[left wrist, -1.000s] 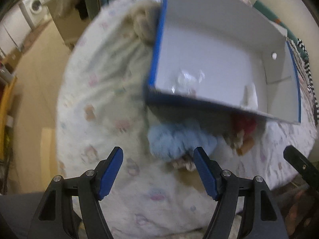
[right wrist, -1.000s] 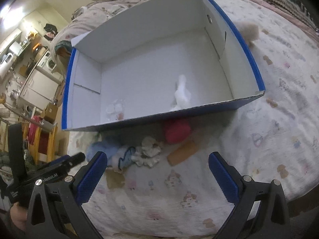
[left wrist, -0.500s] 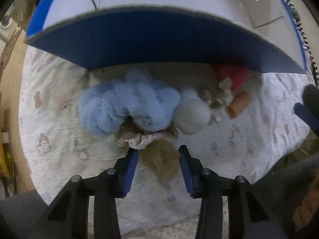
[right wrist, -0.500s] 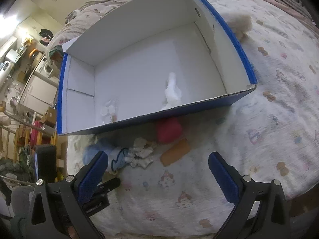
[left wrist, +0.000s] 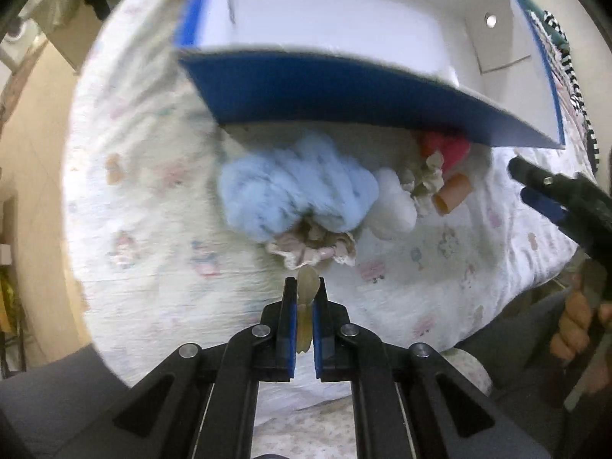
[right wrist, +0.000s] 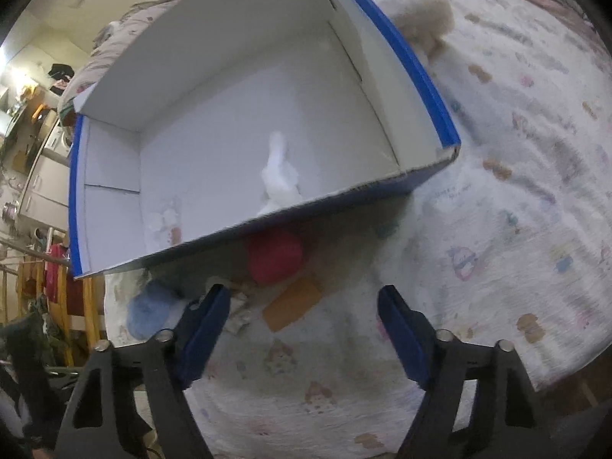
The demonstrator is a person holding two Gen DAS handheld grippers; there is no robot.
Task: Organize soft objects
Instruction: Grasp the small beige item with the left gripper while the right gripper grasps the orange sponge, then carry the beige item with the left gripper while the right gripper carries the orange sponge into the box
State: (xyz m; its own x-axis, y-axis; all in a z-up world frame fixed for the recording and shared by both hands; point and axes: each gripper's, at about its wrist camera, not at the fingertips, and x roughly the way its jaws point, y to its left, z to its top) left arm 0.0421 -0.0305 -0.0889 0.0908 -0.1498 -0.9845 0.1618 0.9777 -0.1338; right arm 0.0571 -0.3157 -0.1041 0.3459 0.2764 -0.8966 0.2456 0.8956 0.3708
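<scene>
Left gripper (left wrist: 305, 298) is clamped on a thin olive-tan soft piece (left wrist: 306, 317), near edge of the patterned bedsheet (left wrist: 153, 199), just near of a frilly beige scrunchie (left wrist: 311, 248) and a fluffy light-blue item (left wrist: 294, 191). Right gripper (right wrist: 304, 317) hangs with fingers spread, gripping nothing, above an orange piece (right wrist: 292, 304) and a red soft ball (right wrist: 273, 256). Both lie just near of the blue-and-white cardboard box (right wrist: 405, 61), which holds a white soft item (right wrist: 279, 179).

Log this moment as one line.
left gripper: shut on thin beige fabric piece | right gripper: open, empty | blue-and-white cardboard box: nearly empty
</scene>
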